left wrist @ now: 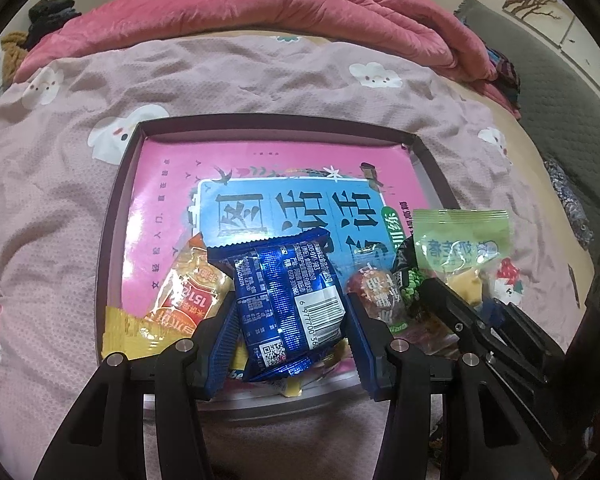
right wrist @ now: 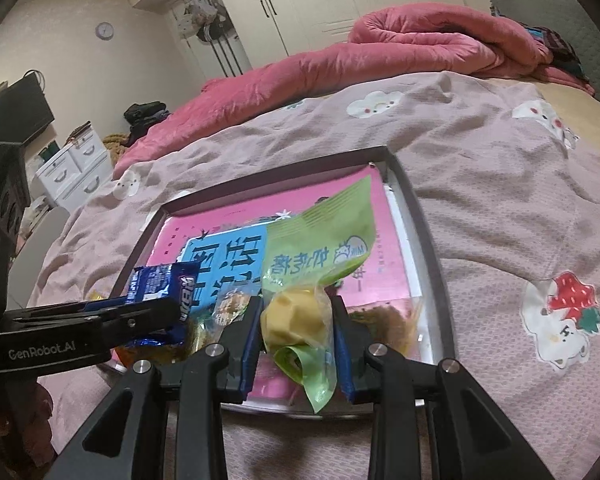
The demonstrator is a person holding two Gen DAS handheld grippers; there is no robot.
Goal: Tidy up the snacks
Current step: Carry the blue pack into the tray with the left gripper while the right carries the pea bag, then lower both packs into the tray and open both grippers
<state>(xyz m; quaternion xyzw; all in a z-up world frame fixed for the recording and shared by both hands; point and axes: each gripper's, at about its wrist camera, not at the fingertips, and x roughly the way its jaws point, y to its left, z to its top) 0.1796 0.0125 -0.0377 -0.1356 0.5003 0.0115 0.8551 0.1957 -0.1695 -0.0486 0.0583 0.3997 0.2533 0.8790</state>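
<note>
A dark-rimmed tray [left wrist: 116, 208] lies on the bed with a pink and blue book [left wrist: 180, 184] in it. My left gripper [left wrist: 292, 320] is shut on a shiny blue snack packet [left wrist: 288, 300], held over the tray's near end. In the right wrist view that blue packet [right wrist: 160, 284] shows at the left between the left gripper's fingers [right wrist: 100, 320]. My right gripper [right wrist: 296, 332] is shut on a green packet with a yellow piece inside [right wrist: 300, 312], above the tray [right wrist: 420, 216]. The same green packet [left wrist: 460, 244] appears at the right in the left wrist view. An orange packet [left wrist: 188, 288] and a brown-wrapped snack [left wrist: 372, 292] lie in the tray.
The tray sits on a mauve sheet with cloud prints [left wrist: 260, 76]. A rolled pink quilt [left wrist: 260, 12] lies along the far side of the bed. White drawers [right wrist: 76, 168] and wardrobes [right wrist: 340, 0] stand beyond. A grey mat [left wrist: 572, 120] borders the bed's right side.
</note>
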